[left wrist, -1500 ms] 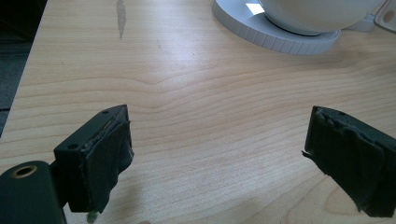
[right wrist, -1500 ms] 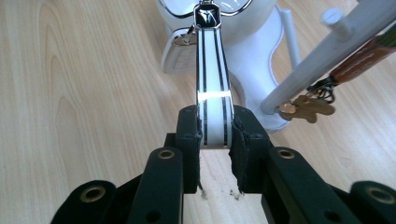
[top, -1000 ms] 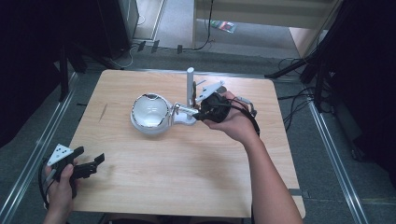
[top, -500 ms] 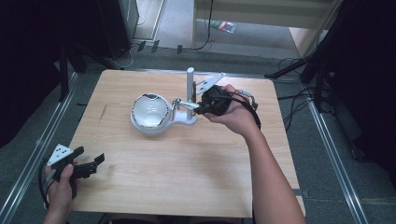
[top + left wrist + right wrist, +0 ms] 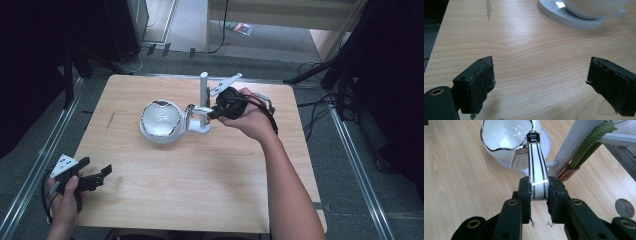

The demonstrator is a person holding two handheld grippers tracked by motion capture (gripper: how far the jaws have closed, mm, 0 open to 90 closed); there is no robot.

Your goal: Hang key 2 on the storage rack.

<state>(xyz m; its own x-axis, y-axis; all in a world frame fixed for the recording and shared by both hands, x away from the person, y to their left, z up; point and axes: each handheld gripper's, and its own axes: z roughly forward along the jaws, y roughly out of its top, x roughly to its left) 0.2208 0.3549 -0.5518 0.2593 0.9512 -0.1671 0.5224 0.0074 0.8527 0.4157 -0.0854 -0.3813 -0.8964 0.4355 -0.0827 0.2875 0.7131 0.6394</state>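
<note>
Light wooden table [image 5: 200, 200] on grey carpeted floor [image 5: 360, 150], metal rails [image 5: 30, 170] along both sides. Black cables [image 5: 320, 107] trail at right. Pale wooden furniture [image 5: 280, 20] stands behind; surroundings dark.

Light wooden table [image 5: 200, 200] (dark scratch [image 5: 110, 120] near its left edge), green cord [image 5: 589, 145], coin [image 5: 624, 208]

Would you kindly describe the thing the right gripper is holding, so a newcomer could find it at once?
On the wooden table, look beside the upright grey post for the white kettle on its round base. The handle juts from its side, clamped between the jaws of the right gripper; it alone is a white strip with black lines and a black tip.
</note>
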